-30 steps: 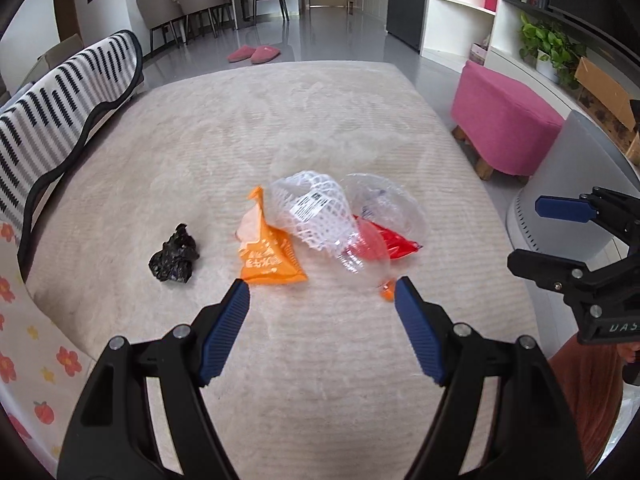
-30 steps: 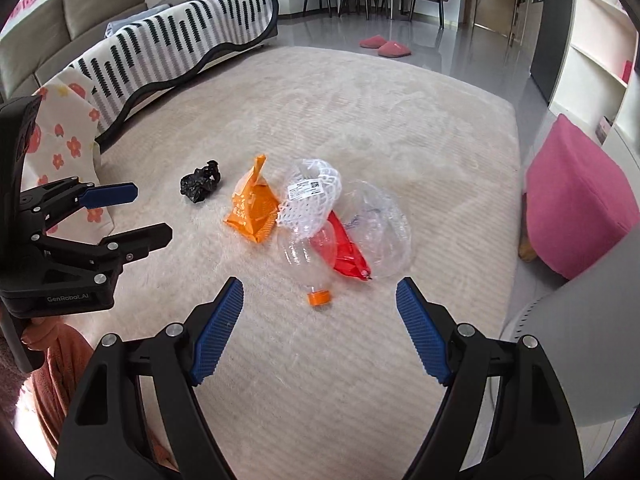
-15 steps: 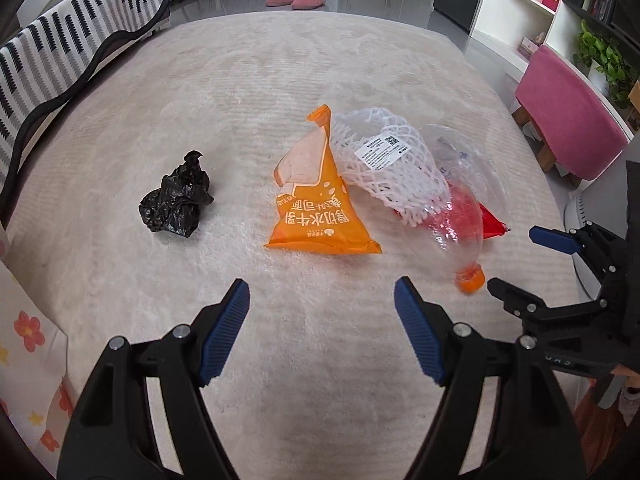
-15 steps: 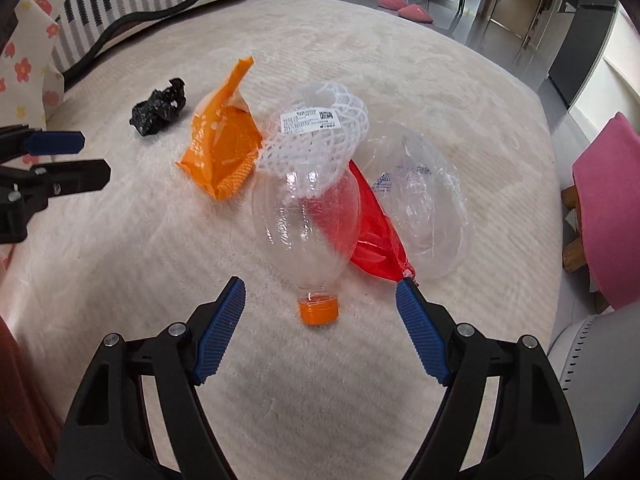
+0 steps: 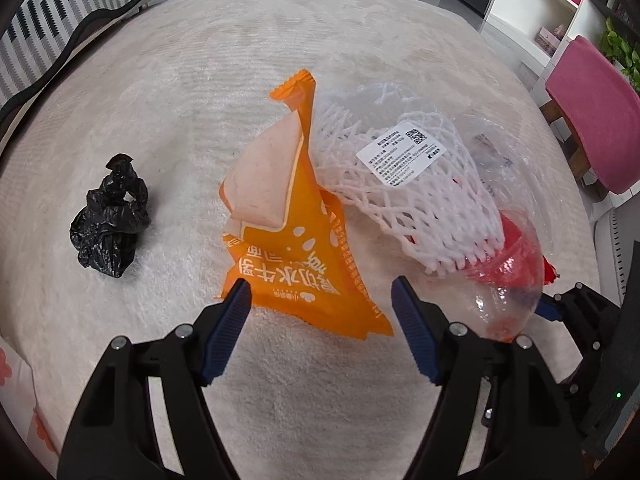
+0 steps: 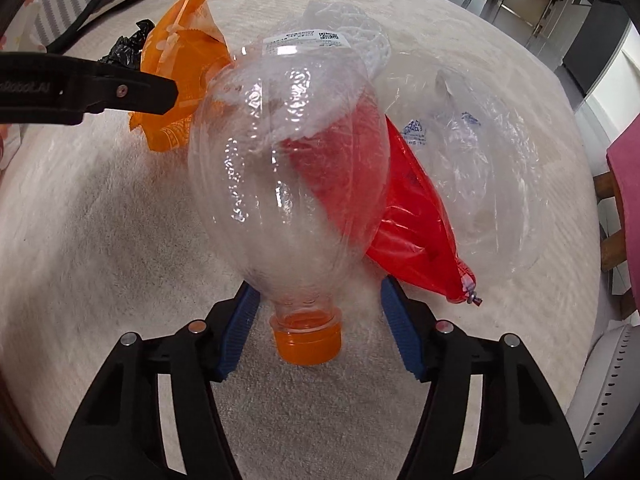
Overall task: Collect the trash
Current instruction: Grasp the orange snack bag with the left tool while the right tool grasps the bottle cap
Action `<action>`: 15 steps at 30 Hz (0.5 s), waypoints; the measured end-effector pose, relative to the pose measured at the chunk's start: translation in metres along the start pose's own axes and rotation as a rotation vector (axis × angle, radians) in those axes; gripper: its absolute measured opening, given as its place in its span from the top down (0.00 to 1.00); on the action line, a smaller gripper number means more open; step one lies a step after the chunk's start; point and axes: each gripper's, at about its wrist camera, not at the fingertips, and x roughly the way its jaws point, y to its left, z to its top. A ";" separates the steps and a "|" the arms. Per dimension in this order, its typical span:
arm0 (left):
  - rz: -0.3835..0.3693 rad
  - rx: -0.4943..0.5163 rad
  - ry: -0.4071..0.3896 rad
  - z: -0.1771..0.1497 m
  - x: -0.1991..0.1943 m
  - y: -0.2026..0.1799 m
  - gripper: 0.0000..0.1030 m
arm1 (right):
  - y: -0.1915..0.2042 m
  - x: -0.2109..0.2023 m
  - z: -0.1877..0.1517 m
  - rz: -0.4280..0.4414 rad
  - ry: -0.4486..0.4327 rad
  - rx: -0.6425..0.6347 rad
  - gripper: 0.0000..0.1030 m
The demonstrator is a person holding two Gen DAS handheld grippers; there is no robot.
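A heap of trash lies on a cream rug (image 5: 120,340). My left gripper (image 5: 318,286) hangs low over an orange snack packet (image 5: 288,248); its jaws are closing, with the packet's lower edge between them and the pads clear of it. A white foam net (image 5: 420,200) leans on the packet. My right gripper (image 6: 318,288) straddles the neck of a clear plastic bottle (image 6: 288,160) with an orange cap (image 6: 308,340); its jaws are closing too, and no firm grip shows. A red bag (image 6: 412,220) and a clear bag (image 6: 500,160) lie beside the bottle.
A crumpled black bag (image 5: 110,220) lies apart to the left of the heap. A pink stool (image 5: 592,108) stands off the rug at the right, with a white perforated container (image 6: 612,380) nearer. A striped cushion (image 5: 48,20) borders the rug's far left.
Both grippers have dropped close to the heap, so the trash looks much bigger. Both pairs of jaws have narrowed. The bottle neck now sits between the right fingers.
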 end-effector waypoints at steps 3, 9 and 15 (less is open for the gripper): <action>-0.011 -0.007 0.053 -0.003 0.014 -0.001 0.65 | 0.001 0.000 -0.002 0.032 -0.004 0.005 0.60; 0.040 0.030 0.050 -0.023 0.005 -0.005 0.93 | 0.006 -0.012 -0.002 0.069 -0.034 0.014 0.71; 0.034 0.011 0.042 -0.043 -0.019 0.000 0.98 | 0.004 -0.034 -0.007 0.102 -0.058 0.052 0.71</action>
